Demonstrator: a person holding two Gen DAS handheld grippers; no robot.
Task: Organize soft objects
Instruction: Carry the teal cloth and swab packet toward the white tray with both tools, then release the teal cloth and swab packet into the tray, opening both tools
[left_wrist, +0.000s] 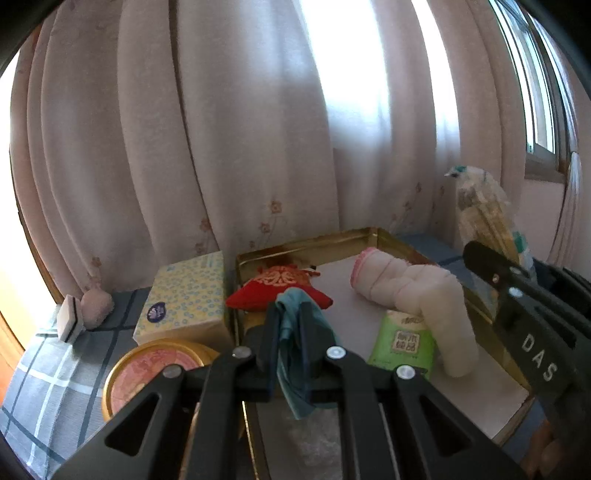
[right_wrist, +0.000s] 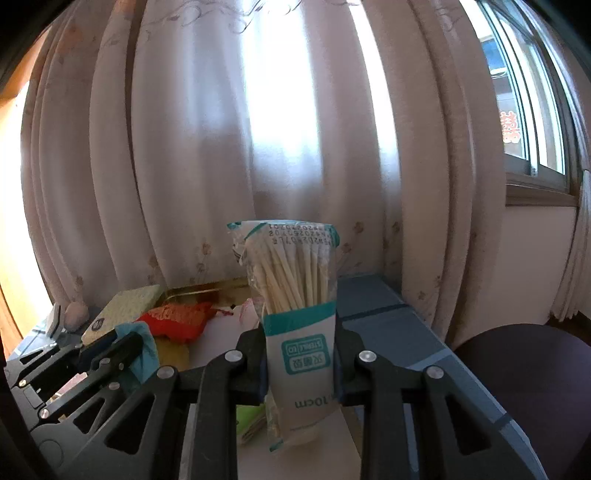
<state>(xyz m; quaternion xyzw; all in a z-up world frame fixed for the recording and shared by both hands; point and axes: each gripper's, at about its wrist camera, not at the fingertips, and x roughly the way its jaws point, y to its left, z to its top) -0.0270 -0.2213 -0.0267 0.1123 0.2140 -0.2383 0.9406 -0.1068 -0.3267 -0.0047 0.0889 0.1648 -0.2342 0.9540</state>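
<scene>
Left tongs (left_wrist: 291, 332) are clamped tight on a teal cloth (left_wrist: 293, 354); the thin, glossy fabric is bunched between the pads, with a loose tail hanging below them. In the right wrist view the same cloth (right_wrist: 142, 345) is seen at 9 o'clock, wrapped over the left tongs' tips.

Right tongs (right_wrist: 300, 354) are closed on a pack of cotton swabs (right_wrist: 295, 295), held upright. The pack is a clear plastic sleeve with a white and teal label band and printed text; pale sticks with white tips are packed inside, fanning toward the top. In the left wrist view the pack (left_wrist: 480, 206) is seen at 2 o'clock, above the right tongs' black arm.

A gold-rimmed tray (left_wrist: 314, 245) with a pale liner sits on the worktop (left_wrist: 55, 369), which is covered in blue-grey plaid. Inside the tray:
- red embroidered pouch (left_wrist: 275, 291), puffy, with an orange pattern on top, at the far left, just beyond the left tongs
- rolled white towel (left_wrist: 417, 295) with a pink edge, bent, at 2 o'clock from the pouch
- green tissue packet (left_wrist: 404, 341), touching the towel's near end

Left of the tray a yellow dotted tissue box (left_wrist: 184, 299) is placed, a round gold-rimmed tin (left_wrist: 147, 369) in front of it, and a small pink soft item (left_wrist: 96, 306) at 9 o'clock. Pink curtains (left_wrist: 221, 129) are hung behind.
</scene>
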